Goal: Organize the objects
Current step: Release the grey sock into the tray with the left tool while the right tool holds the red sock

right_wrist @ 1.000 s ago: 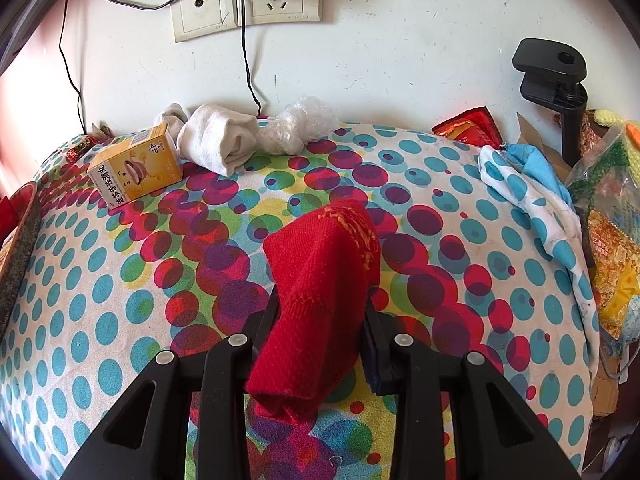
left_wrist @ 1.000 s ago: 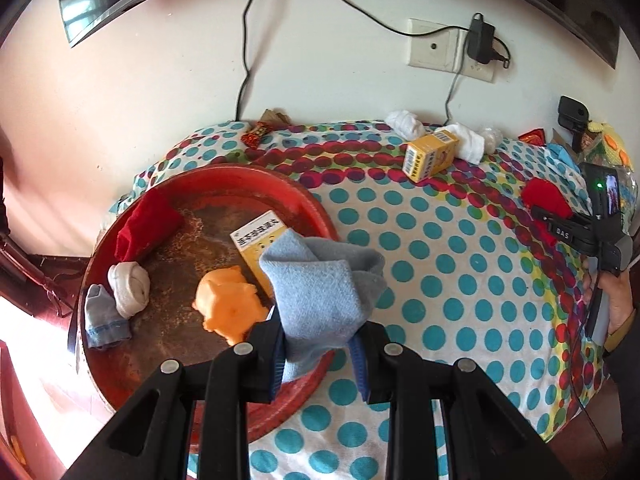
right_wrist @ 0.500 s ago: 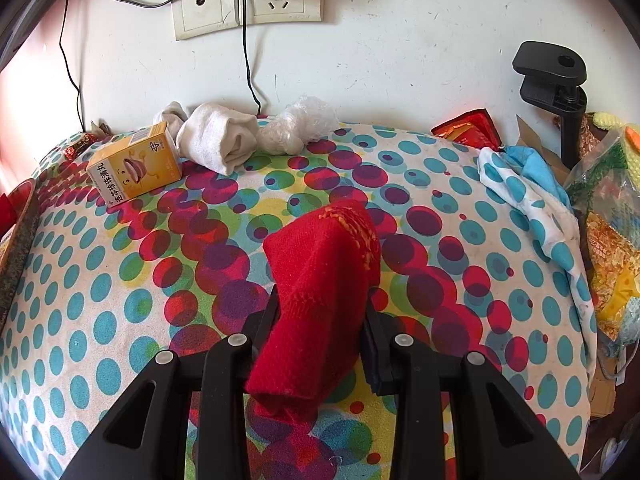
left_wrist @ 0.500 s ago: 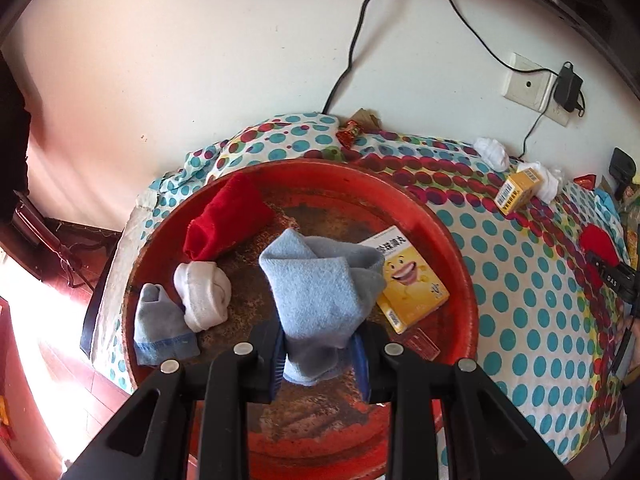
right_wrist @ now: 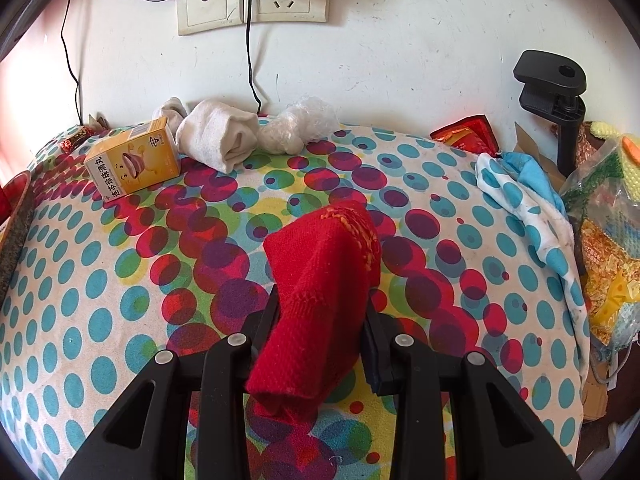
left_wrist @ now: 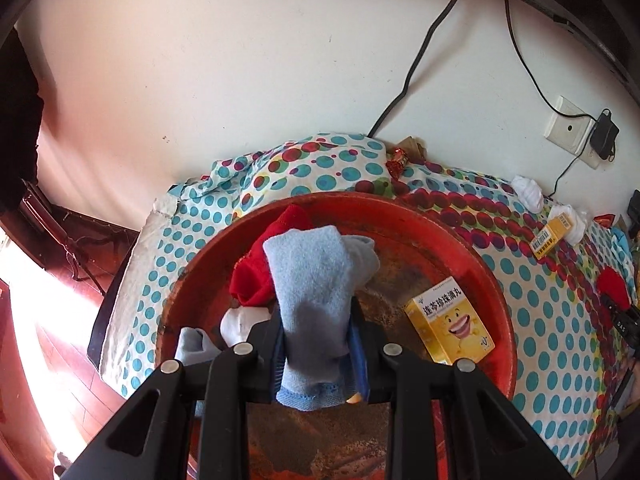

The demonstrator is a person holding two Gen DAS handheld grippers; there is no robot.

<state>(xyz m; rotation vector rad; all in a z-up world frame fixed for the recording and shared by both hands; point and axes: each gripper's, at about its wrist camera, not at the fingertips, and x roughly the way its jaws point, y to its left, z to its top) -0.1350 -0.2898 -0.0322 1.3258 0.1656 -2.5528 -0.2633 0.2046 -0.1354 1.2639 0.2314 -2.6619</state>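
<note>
Broadly, room: a white plastered wall (right_wrist: pixel 400 48) rises behind the table, with a wall socket (right_wrist: pixel 256 0) and black cables; dark wood flooring shows at the left edge of the left wrist view.
Surface: a table under a polka-dot cloth (right_wrist: pixel 100 280), teal dots at the edges, red and purple ones through the middle.
Red tray (left_wrist: pixel 496 292): round, worn brown inside, sitting on the cloth at its left end; only the left wrist view shows its inside, the right wrist view catches just a sliver of rim.
Tray contents: a red sock (left_wrist: pixel 256 280), a white sock (left_wrist: pixel 236 320), a small blue sock (left_wrist: pixel 192 342) and a yellow box (left_wrist: pixel 450 320) with a smiling face.
Left gripper (left_wrist: pixel 318 346): clamped on a light blue sock (left_wrist: pixel 312 284), held up over the tray.
Right gripper (right_wrist: pixel 320 320): squeezed tight on a red knitted sock (right_wrist: pixel 320 280), above the middle of the cloth.
Right-view only: rolled white socks (right_wrist: pixel 220 136), a second yellow box (right_wrist: pixel 134 160) and a crumpled plastic bag (right_wrist: pixel 296 128) by the wall, a black clamp (right_wrist: pixel 556 92), and a blue-dotted cloth (right_wrist: pixel 520 196) at the right edge.
</note>
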